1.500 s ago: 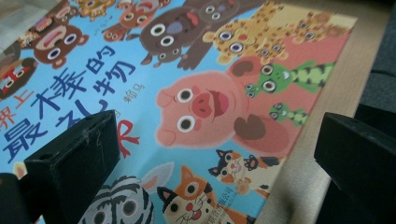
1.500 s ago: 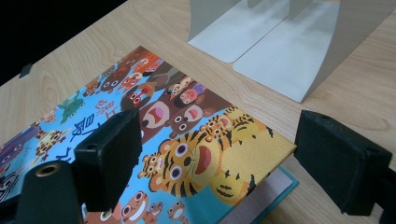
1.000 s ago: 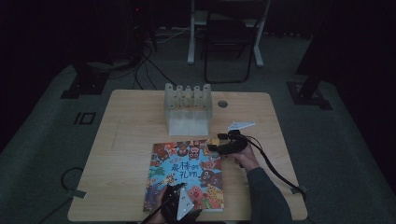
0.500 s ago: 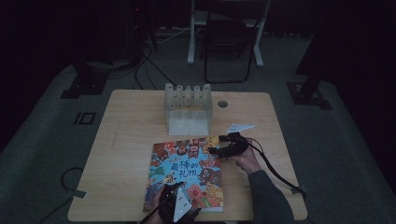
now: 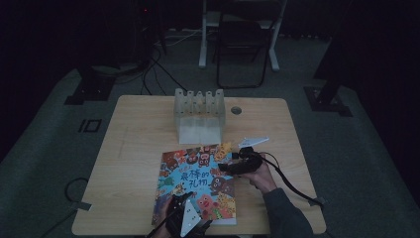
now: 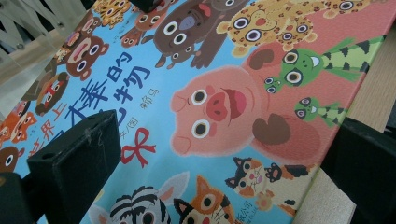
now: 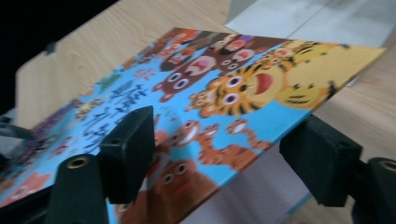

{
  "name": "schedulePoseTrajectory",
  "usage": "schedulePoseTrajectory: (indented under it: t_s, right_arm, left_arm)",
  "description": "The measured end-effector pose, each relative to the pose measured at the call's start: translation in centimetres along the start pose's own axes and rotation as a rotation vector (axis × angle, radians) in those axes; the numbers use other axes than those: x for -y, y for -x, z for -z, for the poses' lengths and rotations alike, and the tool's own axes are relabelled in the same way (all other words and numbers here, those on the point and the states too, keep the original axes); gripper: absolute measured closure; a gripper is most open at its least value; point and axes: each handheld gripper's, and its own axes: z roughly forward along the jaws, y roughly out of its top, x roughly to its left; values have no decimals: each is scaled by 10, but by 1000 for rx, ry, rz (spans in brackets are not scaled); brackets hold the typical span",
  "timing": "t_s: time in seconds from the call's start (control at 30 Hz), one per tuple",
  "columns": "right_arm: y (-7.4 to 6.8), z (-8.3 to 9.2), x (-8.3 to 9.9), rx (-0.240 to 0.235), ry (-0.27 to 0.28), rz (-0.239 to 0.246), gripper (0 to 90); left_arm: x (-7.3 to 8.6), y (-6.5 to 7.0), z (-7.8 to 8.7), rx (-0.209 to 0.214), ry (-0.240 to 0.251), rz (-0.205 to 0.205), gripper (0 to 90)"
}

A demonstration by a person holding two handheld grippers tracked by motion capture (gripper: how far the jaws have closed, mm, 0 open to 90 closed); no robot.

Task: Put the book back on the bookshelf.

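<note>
High view first: a children's picture book [image 5: 198,182] is seen lying on the wooden counter [image 5: 138,148], just in front of the translucent slotted rack [image 5: 199,115]. Against the picture of a second ago, the right gripper [image 5: 224,167] is found a little further in over the book's right edge, and its jaws have just been closing. In the right gripper view the cover's edge [image 7: 261,154] is seen raised off the pale pages beneath, with one jaw above the cover and the other outside and below it. The pads are not seen pressing on the cover yet, so the right gripper is judged to be part-way closed around the cover rather than clamped. This is read as the cover being taken up for opening, with the firm pinch not yet made.

Nearer the book's front edge, the left gripper [image 5: 182,214] is seen resting over the cover. In the left gripper view its jaws stand wide, one above the blue artwork [image 6: 154,93] and one past the book's edge over bare counter [image 6: 373,98]; nothing is held between them. It is judged that the book is being steadied there while the cover is lifted on the rack-ward side. A slip of the thin cover from between the jaws is the risk to be watched.
</note>
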Motion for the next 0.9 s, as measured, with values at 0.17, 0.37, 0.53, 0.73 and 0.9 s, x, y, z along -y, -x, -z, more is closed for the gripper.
schedulePoseTrajectory:
  t_s: [0.17, 0.37, 0.53, 0.73, 0.9]
  right_arm:
    - [-7, 1, -1, -34, -17, -13, 306]
    - [-14, -3, -4, -64, -36, -14, 346]
    - [-16, -10, -1, -120, -52, -28, 380]
    - [-16, -10, -1, -153, -45, -42, 440]
    - [-17, -8, -2, -171, -25, -49, 496]
  left_arm:
    - [-1, 0, 1, 1, 8, 0, 10]
    - [-4, -2, 4, 2, 23, 6, 12]
    - [-3, -2, 2, 15, 15, 14, 12]
    - [-2, -6, 1, 51, 18, 48, 12]
    - [-2, -10, 6, 82, 49, 67, 19]
